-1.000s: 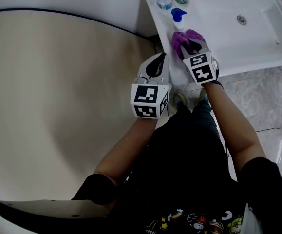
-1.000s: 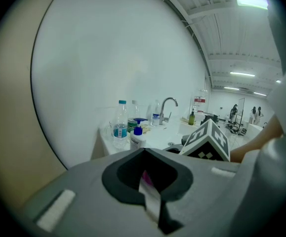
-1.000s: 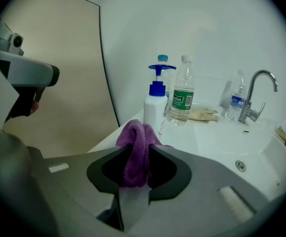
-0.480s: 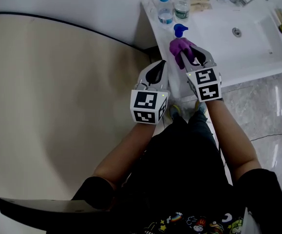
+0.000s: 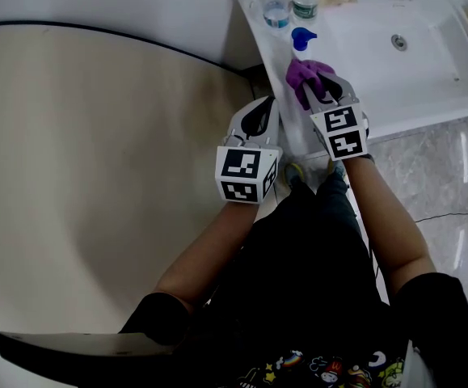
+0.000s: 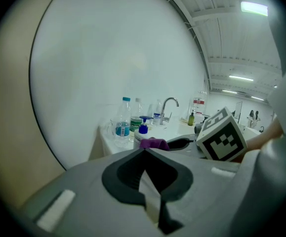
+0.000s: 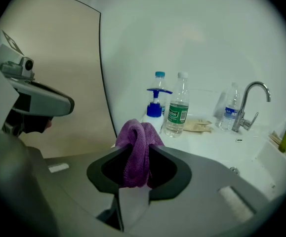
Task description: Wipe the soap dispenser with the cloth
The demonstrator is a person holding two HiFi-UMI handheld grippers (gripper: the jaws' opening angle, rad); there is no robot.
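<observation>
Beige surface [image 5: 96, 184]: fills the left of the head view, bordered by a dark curved line against the white wall.
Left gripper [image 5: 259, 107]: held off the near left corner of the white counter [image 5: 276, 75]. In its own view the jaws are clenched tip to tip with nothing between them [image 6: 144, 151].
Soap dispenser [image 5: 301, 37]: stands upright on the counter near its left edge, blue pump head on top, just beyond the cloth [image 7: 154, 107].
Blue-capped bottle [image 5: 274, 3]: upright behind the dispenser, with a green-labelled bottle [image 7: 178, 108] just beside it to the right.
Cloth [image 5: 305, 73]: purple, bunched into a fold, sticking up out of the right gripper's tips [image 7: 135, 149]. Whether it touches the dispenser cannot be told.
Right gripper [image 5: 324, 89]: raised over the counter, jaws grasping the cloth, pointing at the dispenser [image 7: 138, 154].
Faucet [image 7: 243, 113]: curved, at the basin's far side, well to the right.
</observation>
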